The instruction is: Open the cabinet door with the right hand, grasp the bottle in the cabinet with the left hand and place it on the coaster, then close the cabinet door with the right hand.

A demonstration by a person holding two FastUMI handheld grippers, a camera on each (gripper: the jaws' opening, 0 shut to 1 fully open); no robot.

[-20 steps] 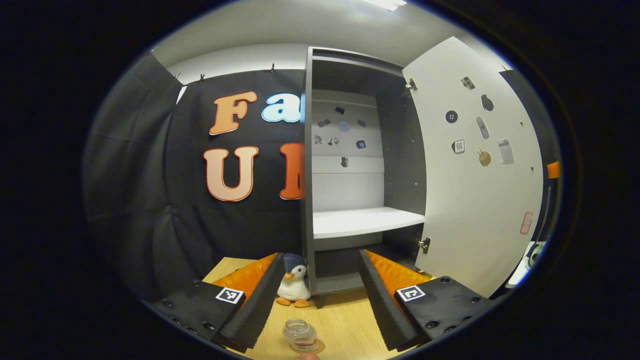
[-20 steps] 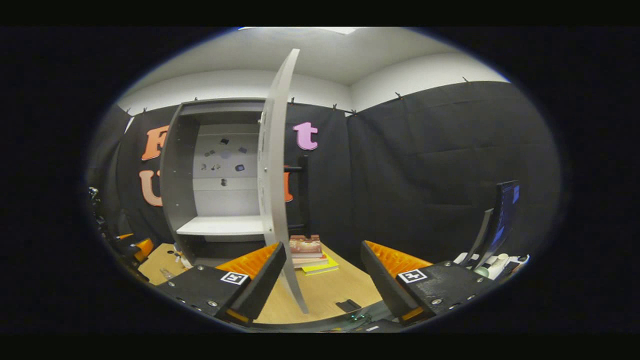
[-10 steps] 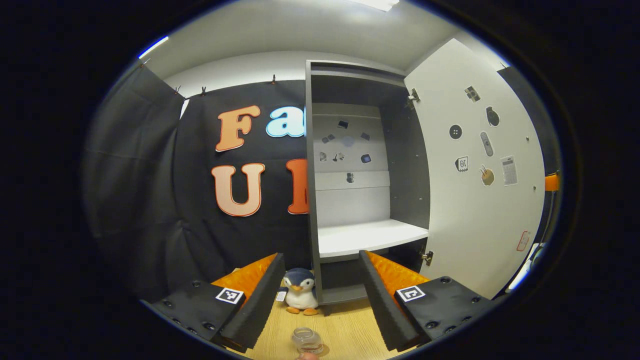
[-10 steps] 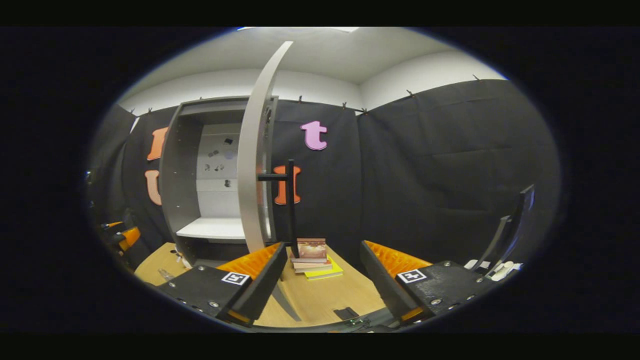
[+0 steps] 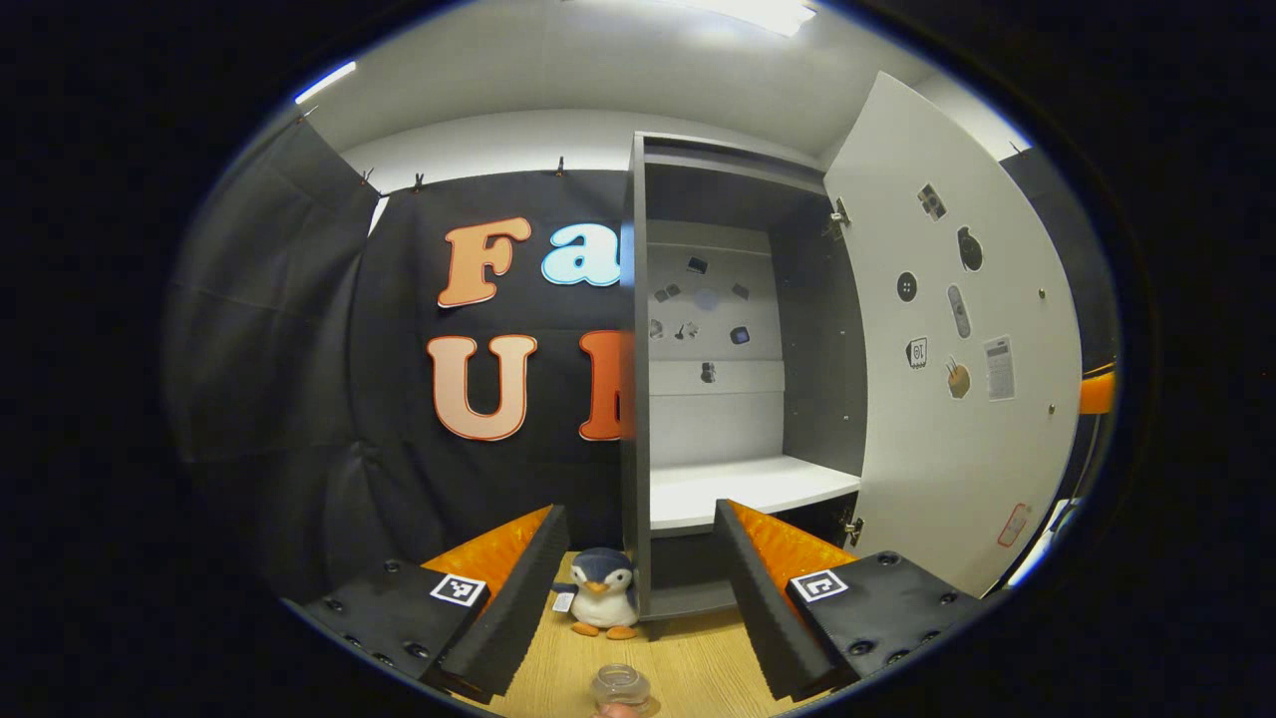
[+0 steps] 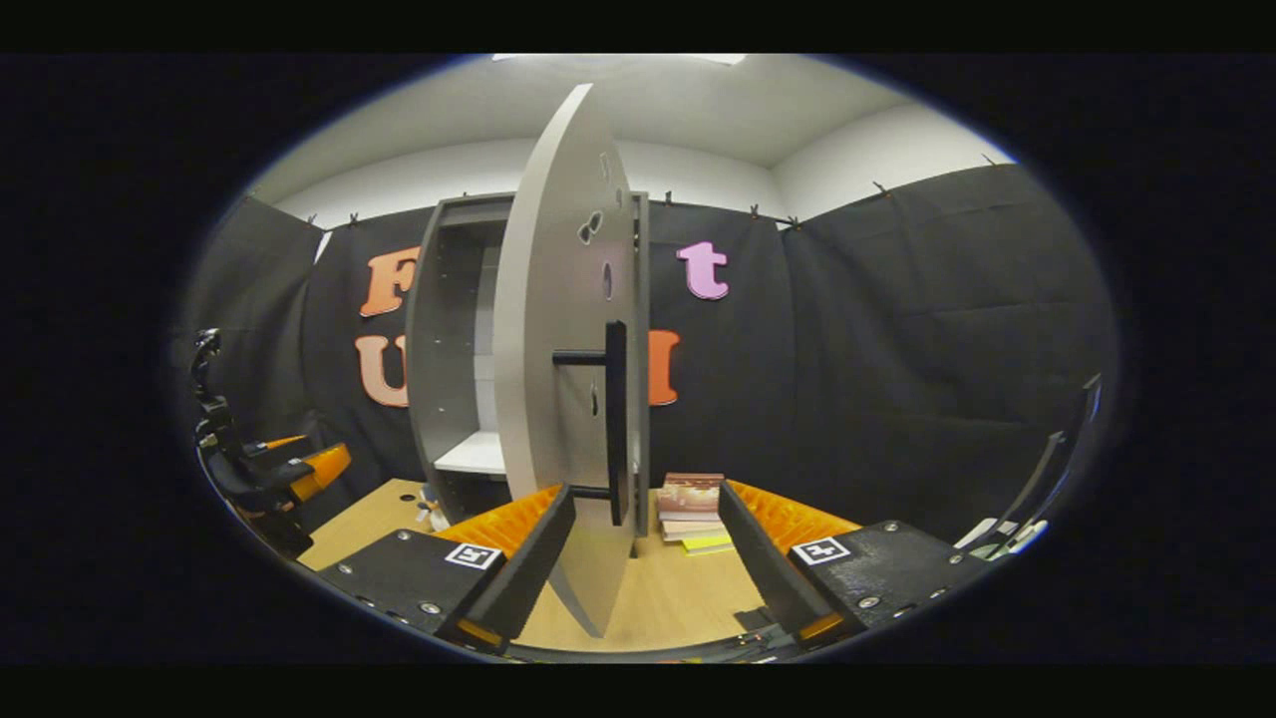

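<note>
The grey cabinet (image 5: 738, 299) stands open, its white shelf (image 5: 748, 484) bare. Its white door (image 5: 957, 399) is swung out to the right, stickers on the inner face. A small clear bottle (image 5: 620, 686) stands on the wooden table at the bottom edge, on what looks like a thin coaster (image 5: 648, 704). My left gripper (image 5: 638, 511) is open above and behind it, holding nothing. In the right gripper view the door (image 6: 553, 399) is seen nearly edge-on with its black handle (image 6: 616, 419). My right gripper (image 6: 646, 491) is open just short of the handle.
A plush penguin (image 5: 600, 598) sits on the table (image 5: 688, 668) at the cabinet's left foot. A stack of books (image 6: 690, 504) lies right of the door. The left gripper (image 6: 299, 469) shows far left in the right gripper view.
The right gripper has come round to the door's outer face, so the handle now lies ahead between its fingers. The left gripper has drawn back a little; the bottle sits lower in its view.
</note>
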